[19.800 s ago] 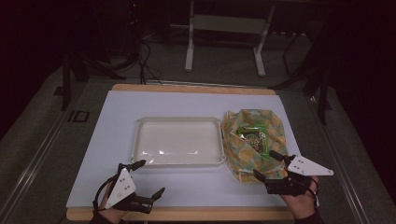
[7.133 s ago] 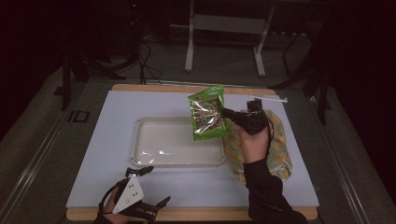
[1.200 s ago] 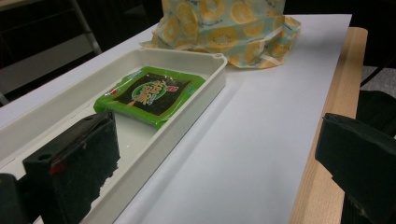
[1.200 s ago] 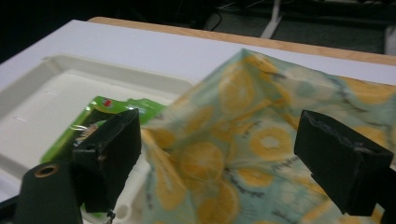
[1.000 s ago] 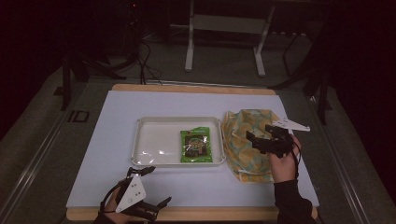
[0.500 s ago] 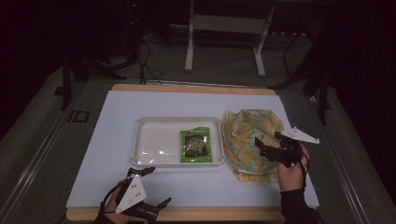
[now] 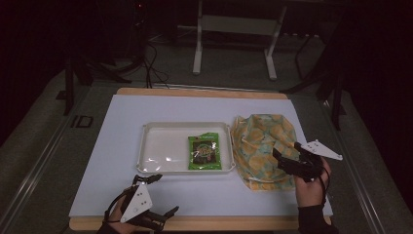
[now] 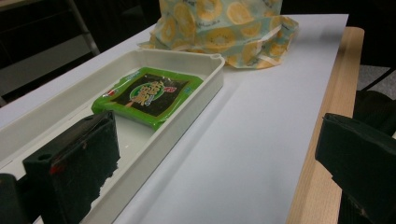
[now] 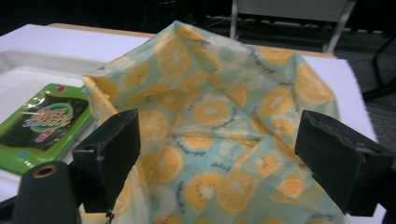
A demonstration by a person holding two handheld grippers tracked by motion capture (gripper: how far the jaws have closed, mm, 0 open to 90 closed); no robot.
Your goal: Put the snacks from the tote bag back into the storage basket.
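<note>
Right gripper view: cloth bag (image 9: pixel 219 121) between spread jaws

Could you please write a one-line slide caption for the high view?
Green packet lies in the white tray; the open right gripper hovers over the fruit-print bag.

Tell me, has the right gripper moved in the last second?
Yes. The right gripper has pulled back toward the person, from over the middle of the fruit-print bag to its near right edge, away from the white tray.
</note>
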